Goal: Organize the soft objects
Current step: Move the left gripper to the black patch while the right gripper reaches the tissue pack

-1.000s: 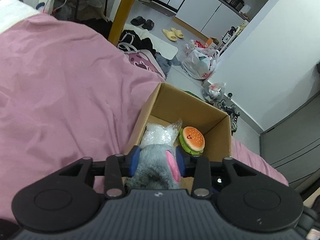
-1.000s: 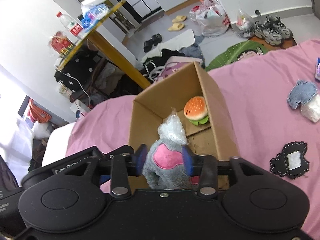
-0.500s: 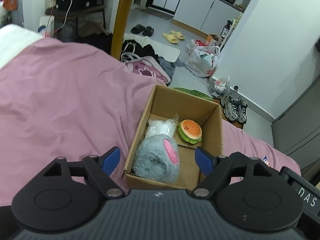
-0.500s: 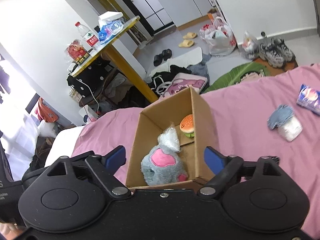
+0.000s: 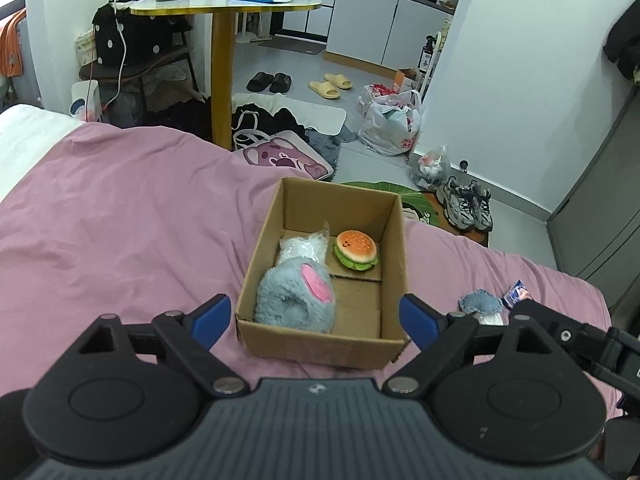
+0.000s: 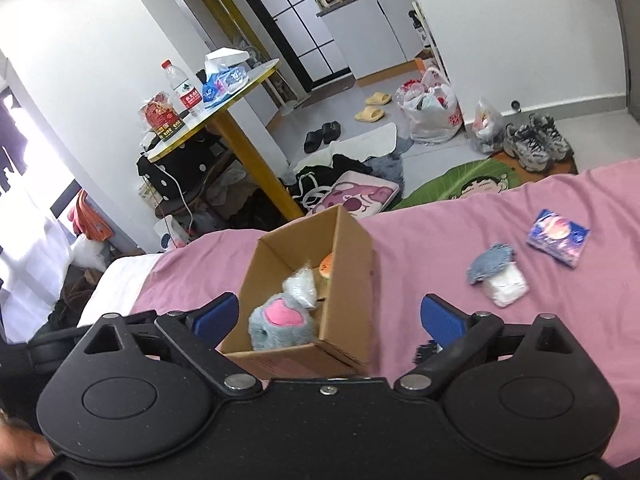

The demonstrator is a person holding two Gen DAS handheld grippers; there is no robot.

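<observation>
The grey plush (image 5: 295, 298) with its pink patch lies inside the cardboard box (image 5: 390, 264), in the near corner, straight ahead of the left gripper (image 5: 316, 316) and between the lines of its jaws, which stand wide and hold nothing. Beyond it in the box sit a clear crinkled bag (image 5: 302, 246) and a burger toy (image 5: 356, 249), the bag touching the plush, the burger just beside the bag. The right gripper (image 6: 330, 318) also has its jaws spread wide and empty; the box lies ahead of them, nearer the left jaw.

What the next move likely turns on lies to the right of the right jaws: a denim piece (image 6: 491, 267) resting against a white packet (image 6: 505, 288) on the pink bed (image 6: 440, 240), ahead of and outside the right jaw, with a blue printed packet (image 6: 558, 237) farther off the same way. The white packet's long axis runs diagonally, away and to the left. In the left view the denim piece (image 5: 480, 303) shows just past the right jaw, partly hidden. The right hand looks the better placed; it would need to swing rightward before closing on the pair
</observation>
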